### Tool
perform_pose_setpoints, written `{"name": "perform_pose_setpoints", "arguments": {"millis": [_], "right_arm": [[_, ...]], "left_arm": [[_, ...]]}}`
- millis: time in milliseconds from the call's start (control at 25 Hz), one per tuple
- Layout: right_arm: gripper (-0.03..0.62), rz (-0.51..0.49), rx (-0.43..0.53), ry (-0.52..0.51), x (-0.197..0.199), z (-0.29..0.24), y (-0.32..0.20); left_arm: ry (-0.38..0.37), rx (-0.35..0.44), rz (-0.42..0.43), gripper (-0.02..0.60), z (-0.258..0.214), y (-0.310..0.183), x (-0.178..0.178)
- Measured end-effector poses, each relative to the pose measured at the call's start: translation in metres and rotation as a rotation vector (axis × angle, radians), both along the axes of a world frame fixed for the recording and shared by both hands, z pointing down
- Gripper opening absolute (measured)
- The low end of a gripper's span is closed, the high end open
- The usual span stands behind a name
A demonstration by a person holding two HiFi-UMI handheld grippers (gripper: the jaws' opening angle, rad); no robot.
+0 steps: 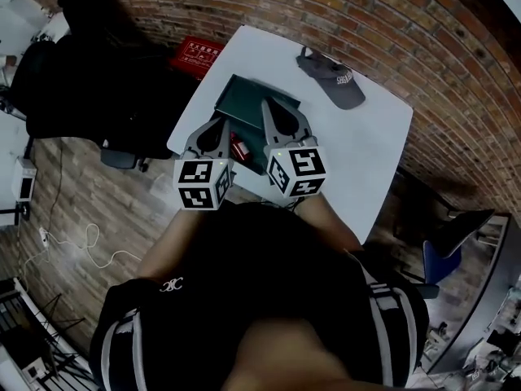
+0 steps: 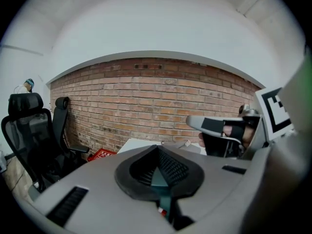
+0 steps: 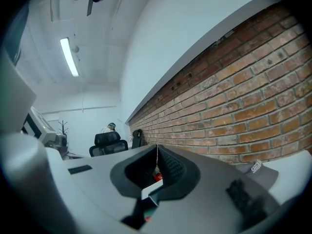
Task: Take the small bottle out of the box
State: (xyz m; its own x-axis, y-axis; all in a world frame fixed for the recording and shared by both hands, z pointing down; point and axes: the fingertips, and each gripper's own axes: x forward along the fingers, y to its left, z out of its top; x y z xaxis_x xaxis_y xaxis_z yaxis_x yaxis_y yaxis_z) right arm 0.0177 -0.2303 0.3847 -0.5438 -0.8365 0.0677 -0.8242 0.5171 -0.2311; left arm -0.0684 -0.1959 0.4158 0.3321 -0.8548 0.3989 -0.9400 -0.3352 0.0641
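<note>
Head view — green box (image 1: 241,98), grey cap (image 1: 330,70), white lettering unreadable

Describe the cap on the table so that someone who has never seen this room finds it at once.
Start at the white table that stands by the brick wall. To the right of the dark green box, near the table's far edge, lies the cap. It is grey and soft, with a curved peak and pale lettering, and it is the only fabric thing on the tabletop.

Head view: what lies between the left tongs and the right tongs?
The small red bottle, seen in the head view between the left tongs and right tongs.
</note>
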Motion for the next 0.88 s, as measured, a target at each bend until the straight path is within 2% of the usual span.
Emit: {"name": "perform_pose_setpoints", "arguments": {"millis": [400,800,880], "right_arm": [[0.031,-0.02,-0.031,0.048,-0.016,0.011,-0.015],[0.031,0.061,-0.094,0.087,-0.013,0.029,-0.024],[0.031,0.065,-0.108,0.098,-0.01,0.034,-0.023]], "left_arm": [[0.031,-0.045,-0.008,0.012,0.02,-0.023,-0.012],[0.005,-0.175,0.118,0.012,0.05,-0.042,-0.011],[0.002,-0.213,0.121,0.012,0.063,-0.038,-0.012]]}}
